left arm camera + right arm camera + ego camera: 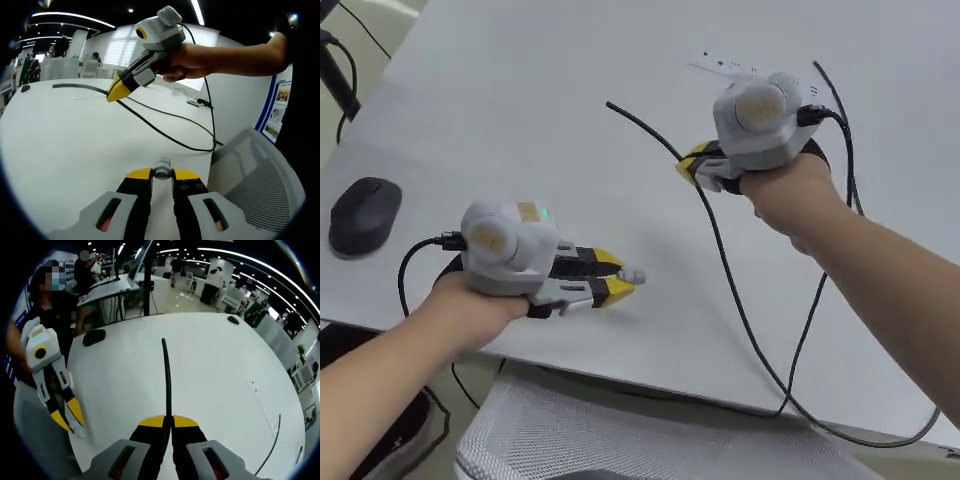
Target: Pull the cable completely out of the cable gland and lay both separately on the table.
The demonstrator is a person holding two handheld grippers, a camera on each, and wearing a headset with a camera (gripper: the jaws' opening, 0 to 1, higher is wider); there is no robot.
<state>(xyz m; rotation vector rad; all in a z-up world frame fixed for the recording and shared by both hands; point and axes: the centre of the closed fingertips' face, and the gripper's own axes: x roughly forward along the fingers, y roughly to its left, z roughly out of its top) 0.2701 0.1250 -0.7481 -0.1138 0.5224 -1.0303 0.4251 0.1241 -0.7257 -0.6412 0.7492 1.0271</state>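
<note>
Head view: cable [716, 238] fully out of gland [633, 274]. Left gripper [617, 276] pinches gland, right gripper [686, 168] clamps cable, both over table [520, 100]. Remaining: lay each down separately.

Plenty of bare table [520, 120] lay open across the middle and far side. The cable [723, 262] slanted from the right gripper [688, 163] down over the near edge, fencing off the right. The left gripper [613, 275], clamped on the gland [633, 274], sat low near the front. A mouse [365, 213] guarded the left edge, and a mesh chair [620, 440] crowded the near side.
</note>
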